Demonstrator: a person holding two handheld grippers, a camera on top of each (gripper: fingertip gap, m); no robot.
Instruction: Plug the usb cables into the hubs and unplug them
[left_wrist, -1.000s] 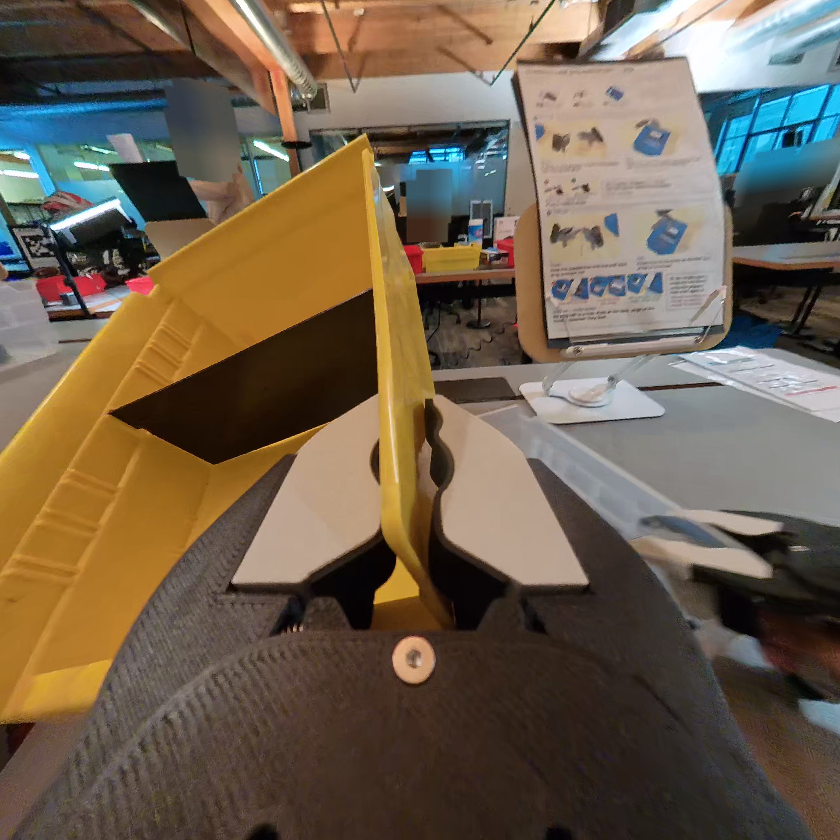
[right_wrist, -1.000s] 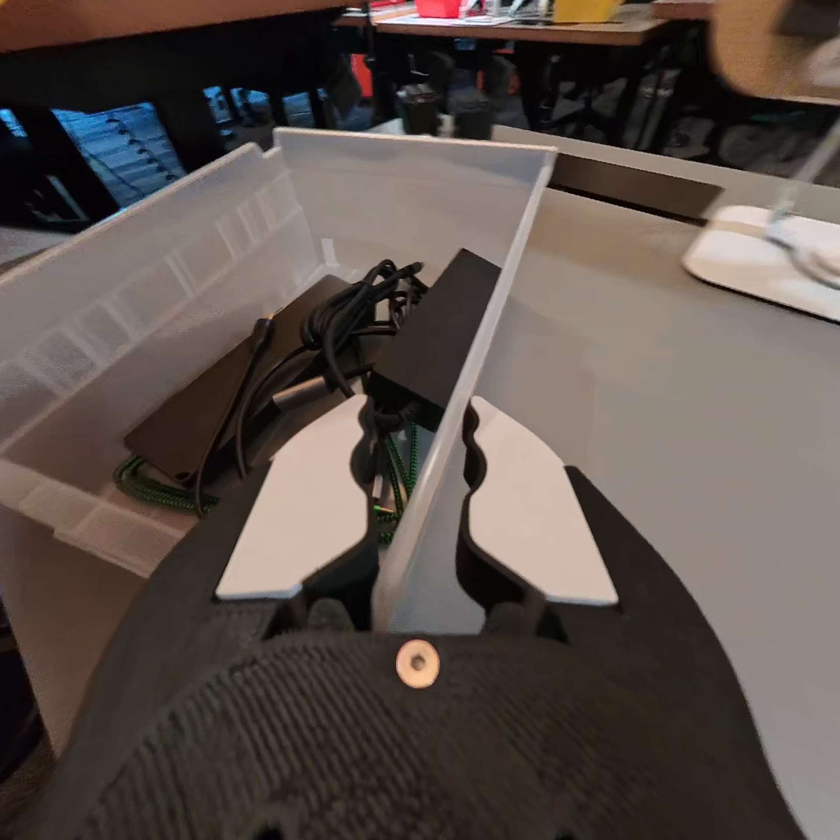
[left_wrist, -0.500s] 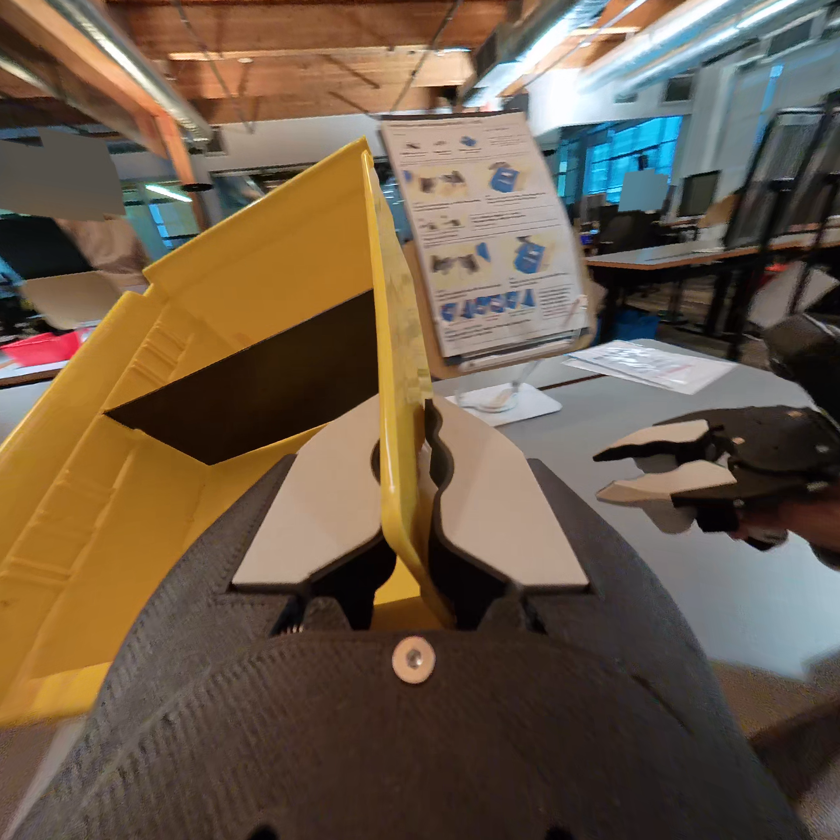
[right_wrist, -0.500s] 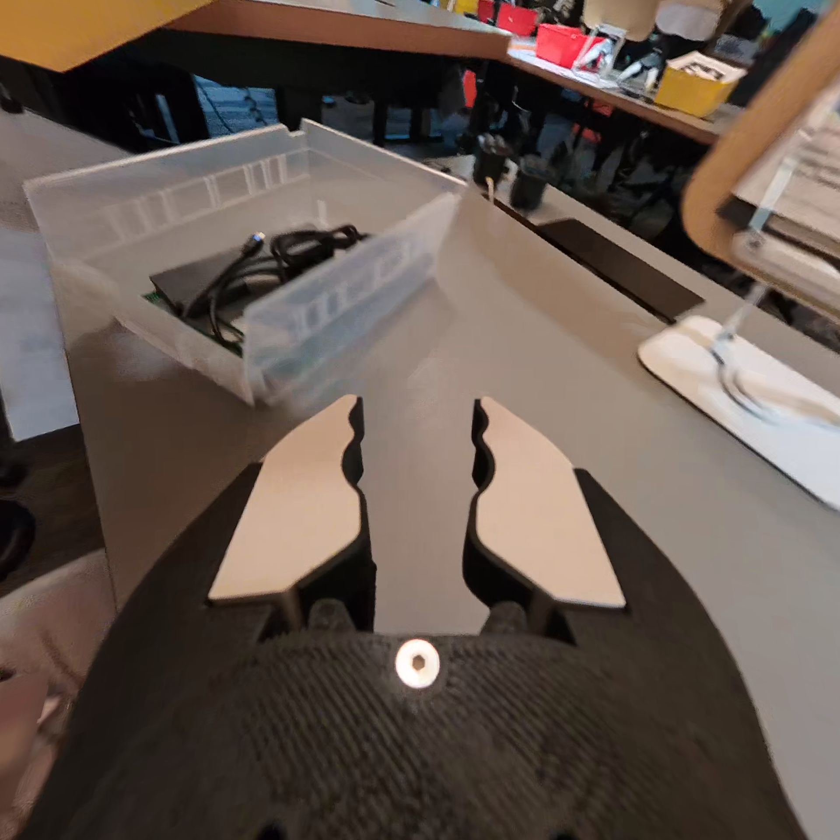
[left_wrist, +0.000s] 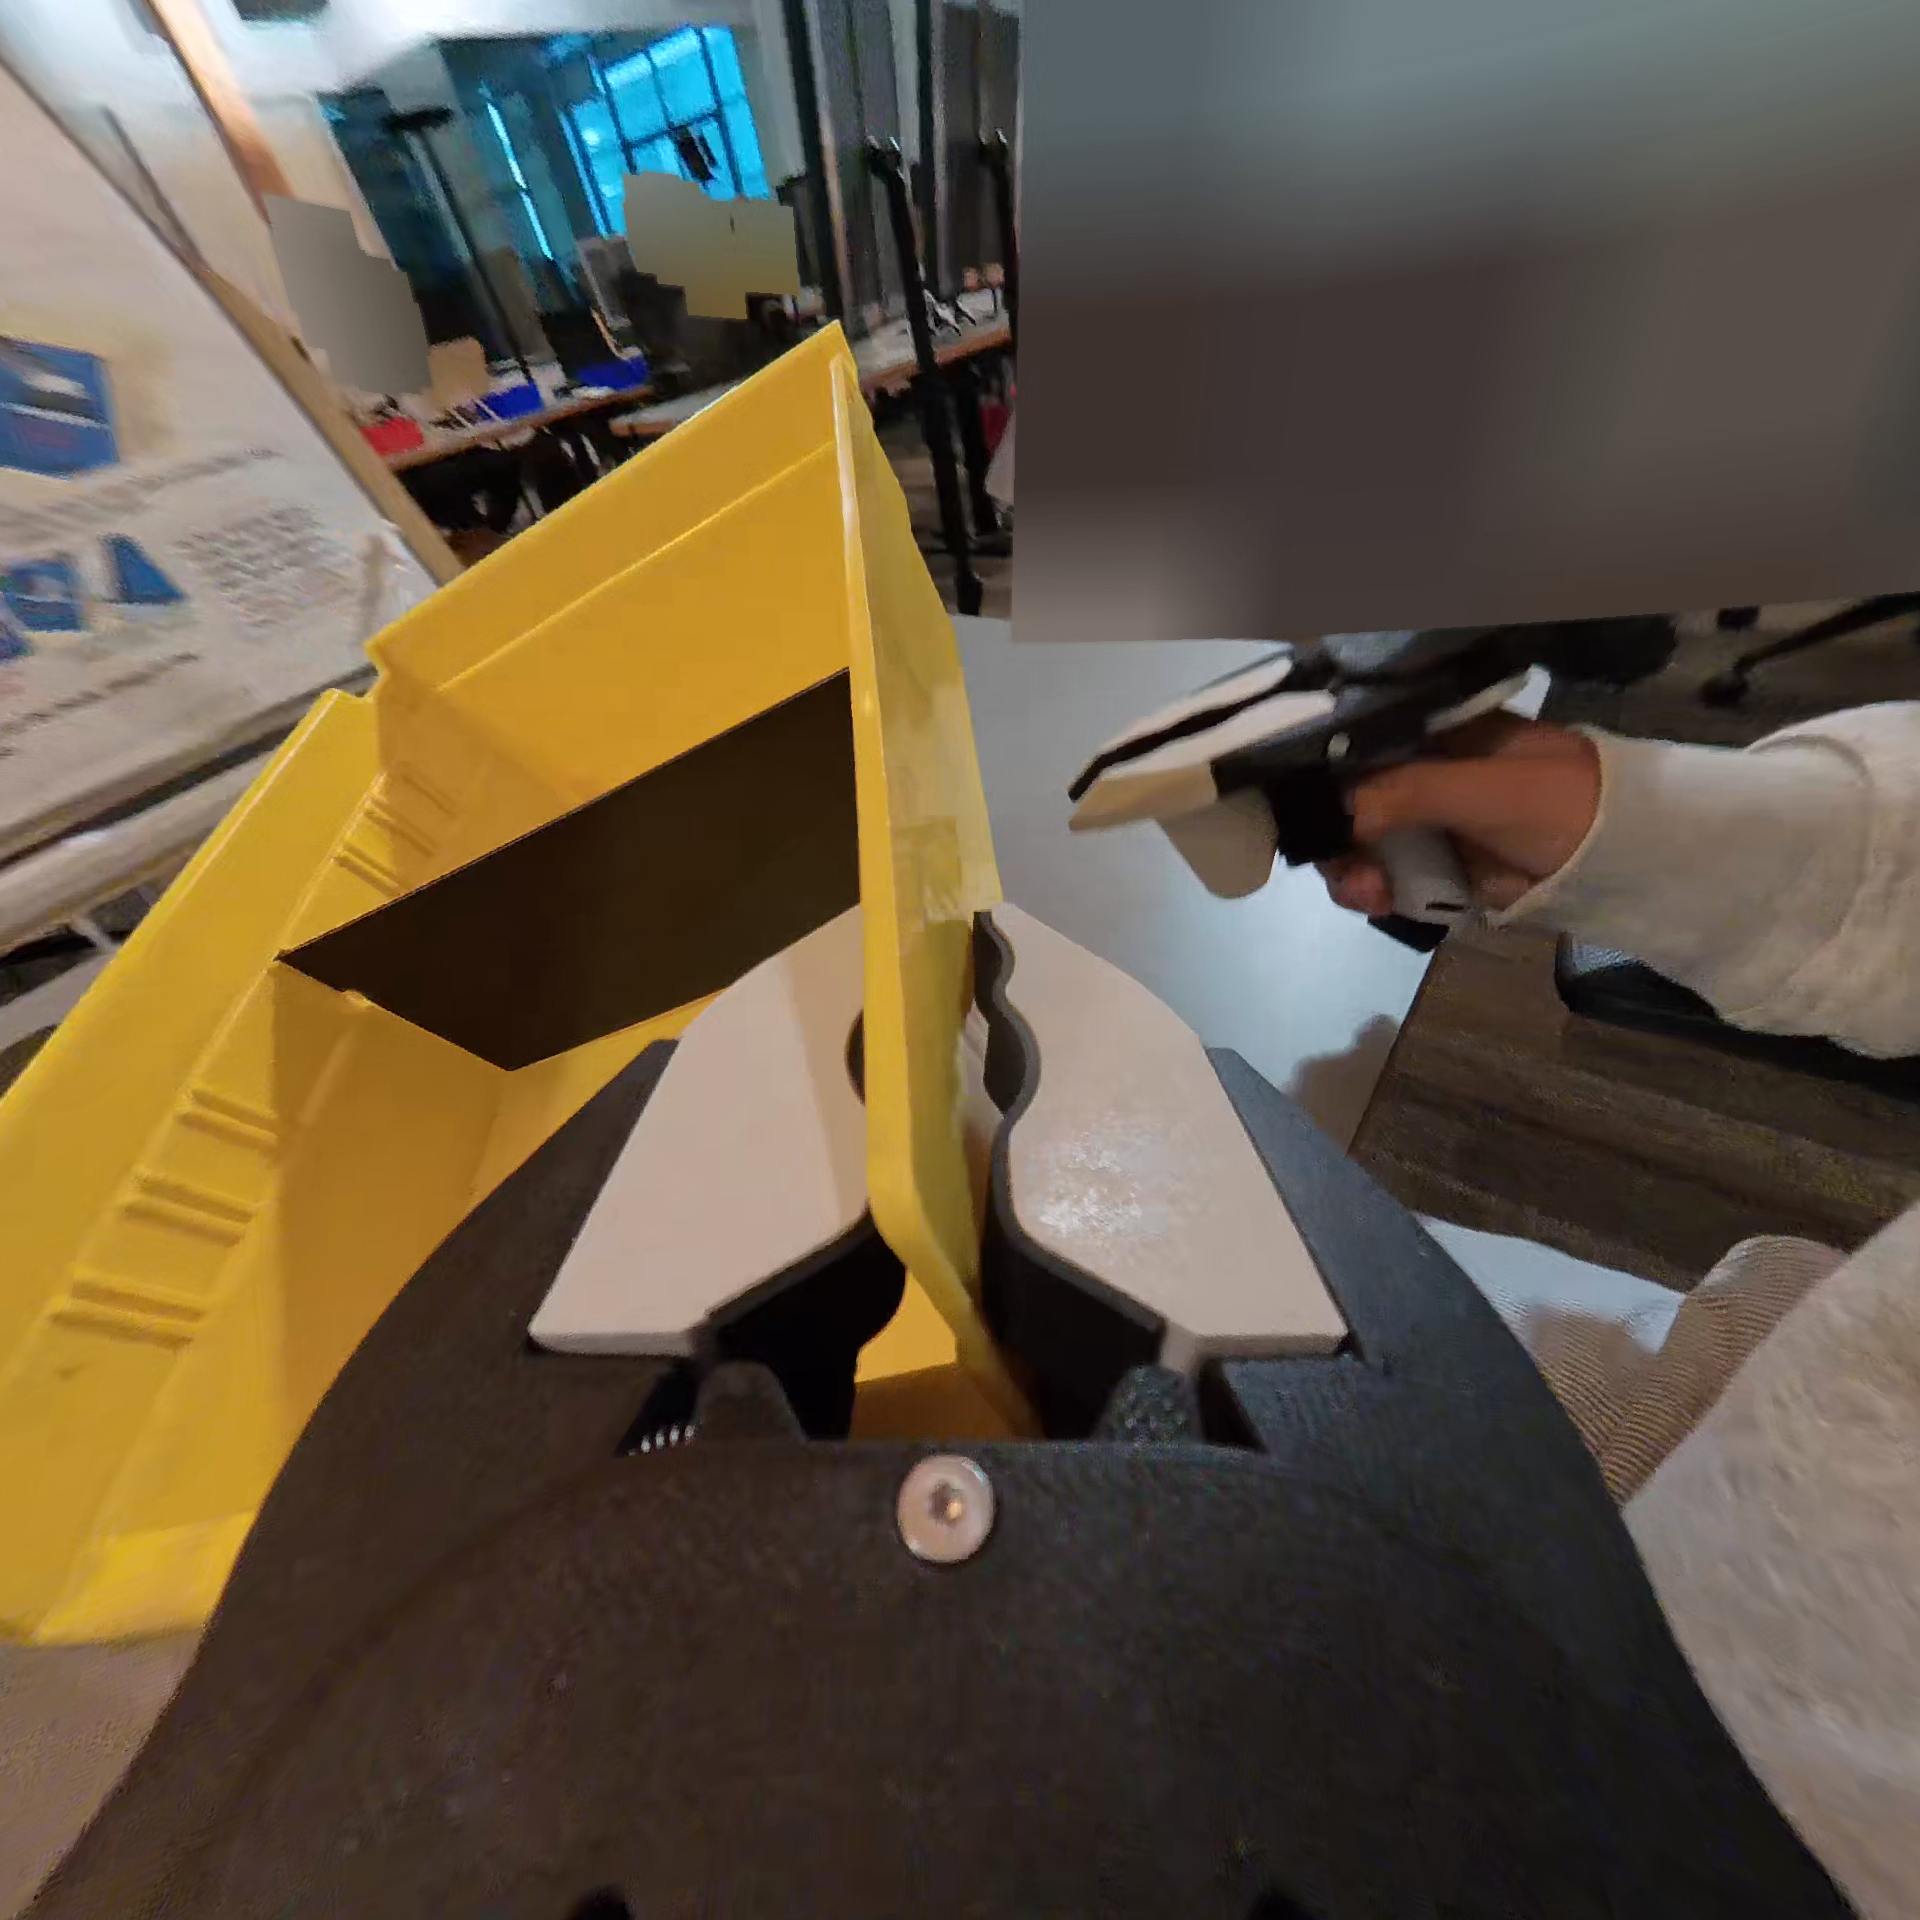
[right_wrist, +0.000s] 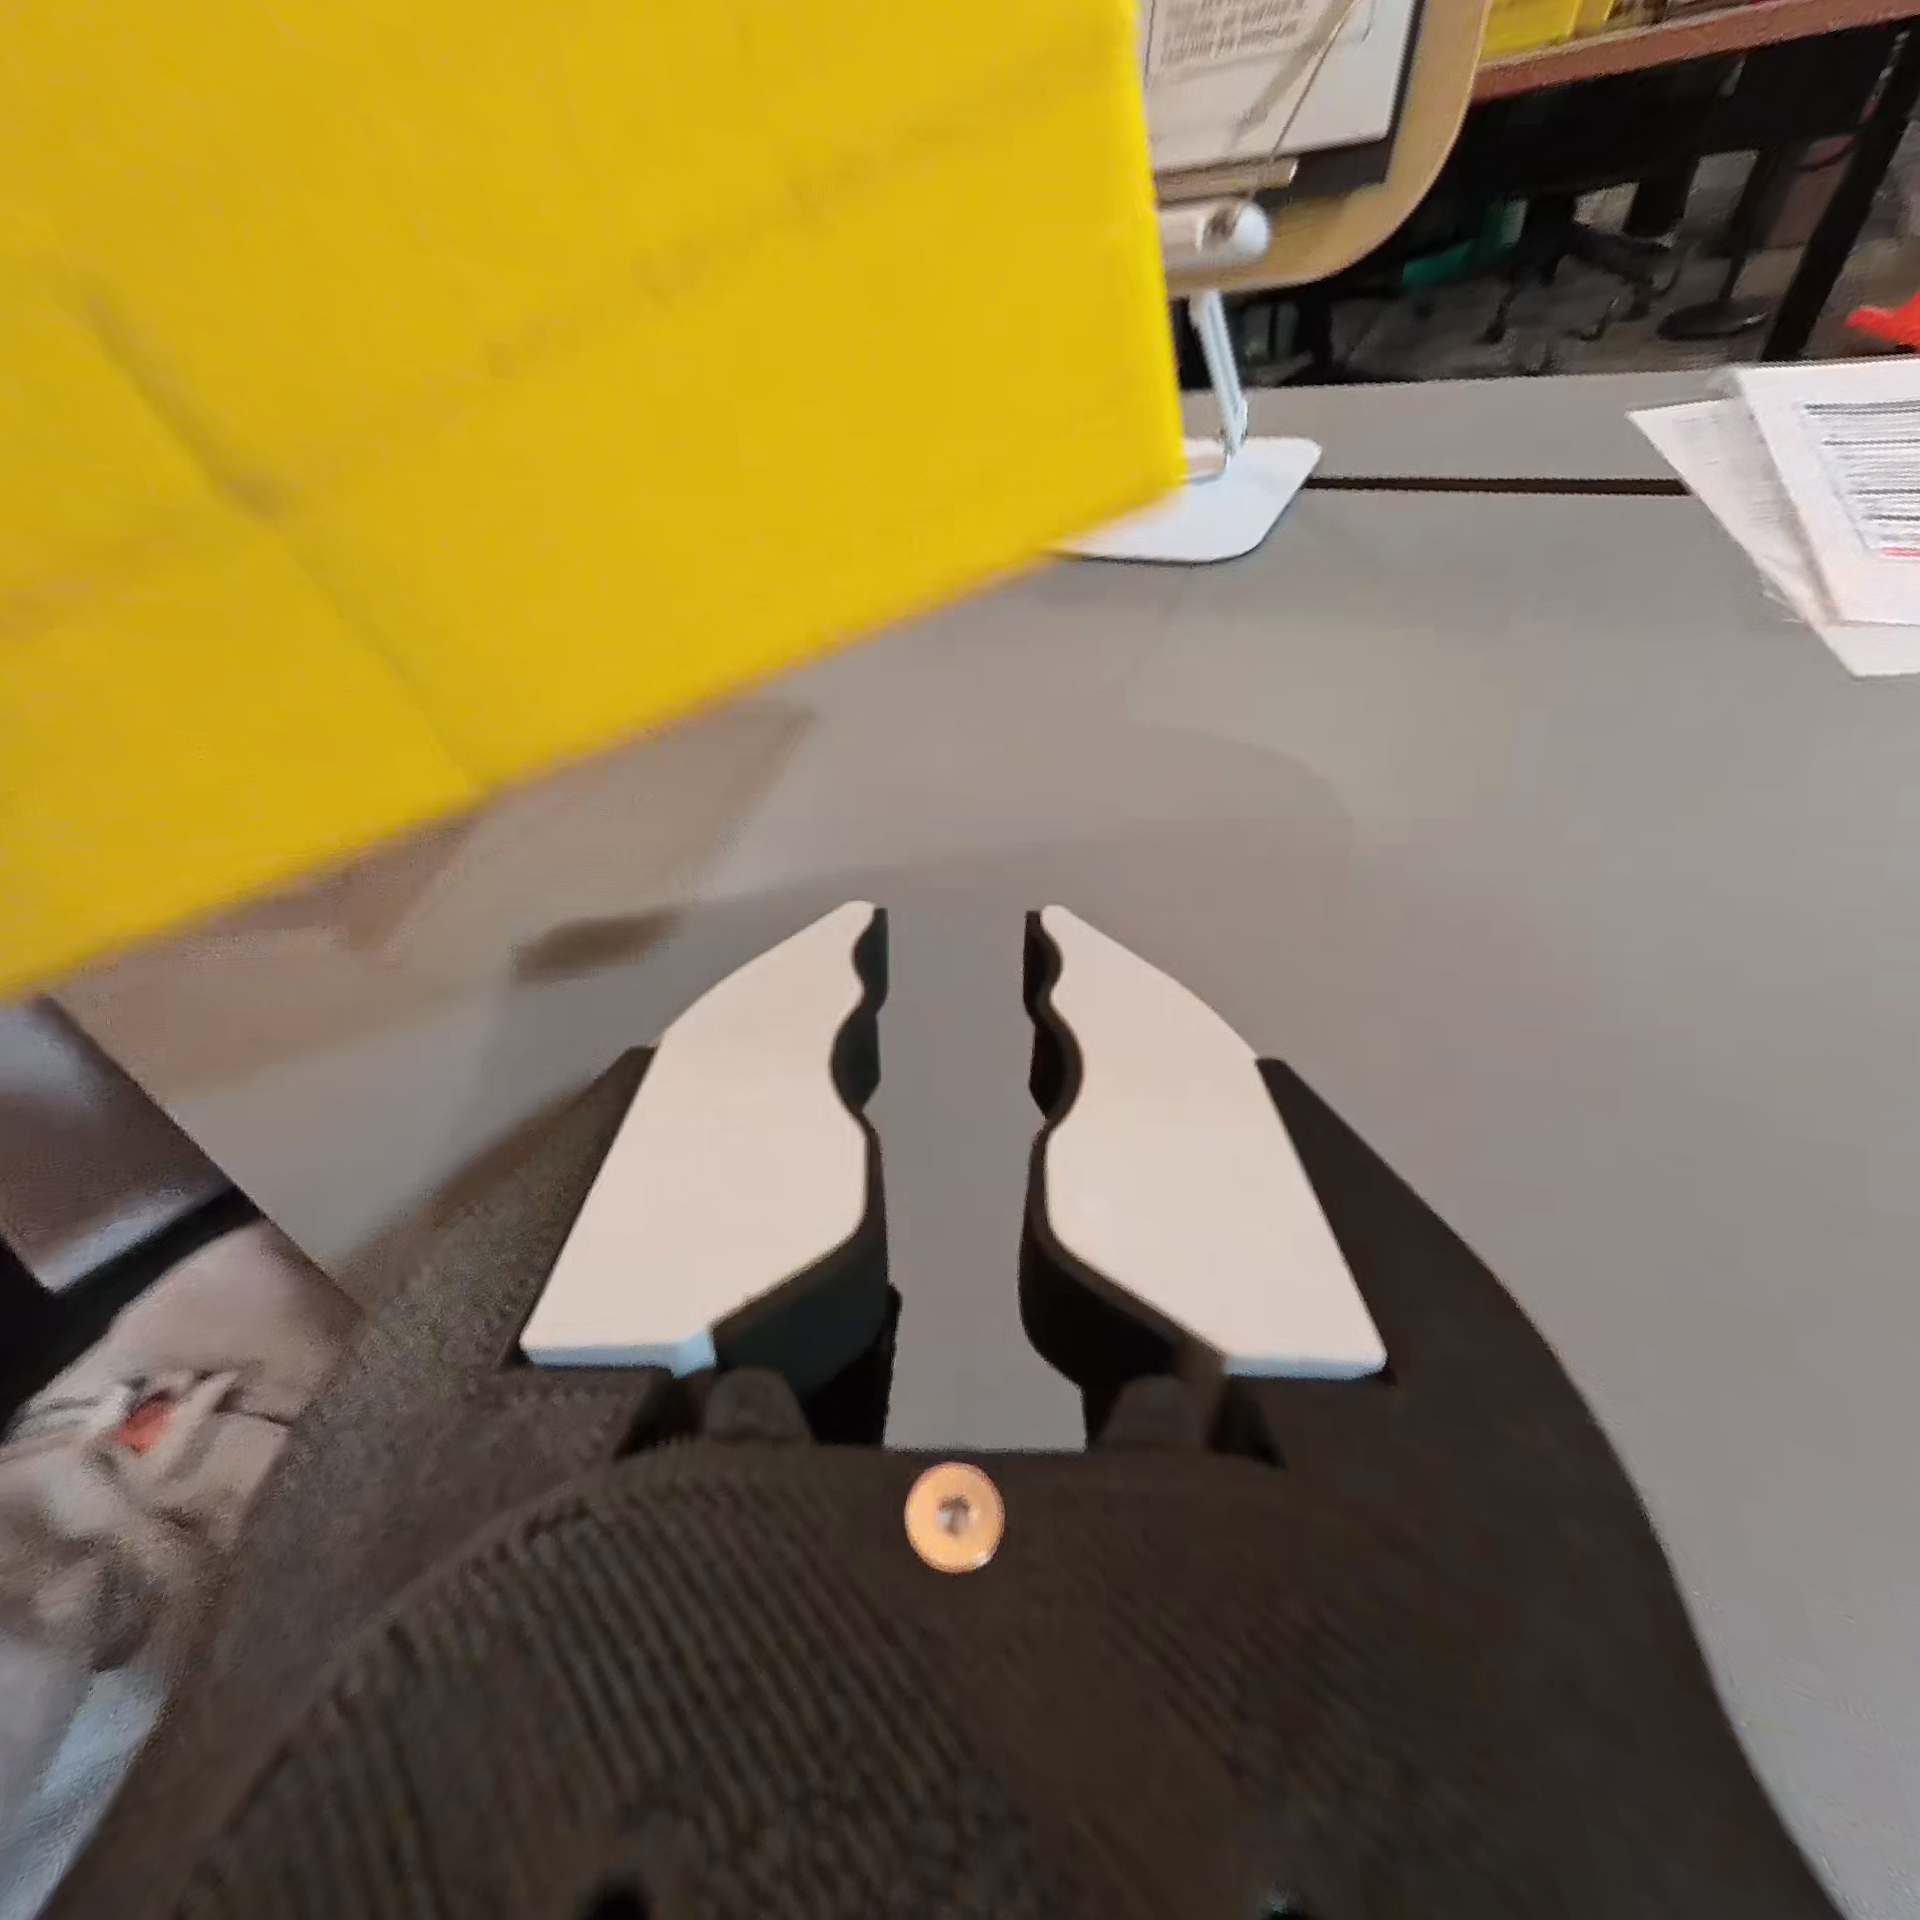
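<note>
The left gripper (left_wrist: 920, 997) is clamped on the side wall of a yellow bin (left_wrist: 436, 831), 1 finger inside and 1 outside. The bin is tilted and held above the grey table (right_wrist: 1455, 831). A black divider (left_wrist: 582, 904) crosses its interior. The right gripper (right_wrist: 954, 966) holds nothing; its 2 fingers stand a narrow gap apart over the table. In the right wrist view the bin's underside fills the upper left. A document stand (right_wrist: 1226, 488) sits behind. No cables or hubs are in view.
</note>
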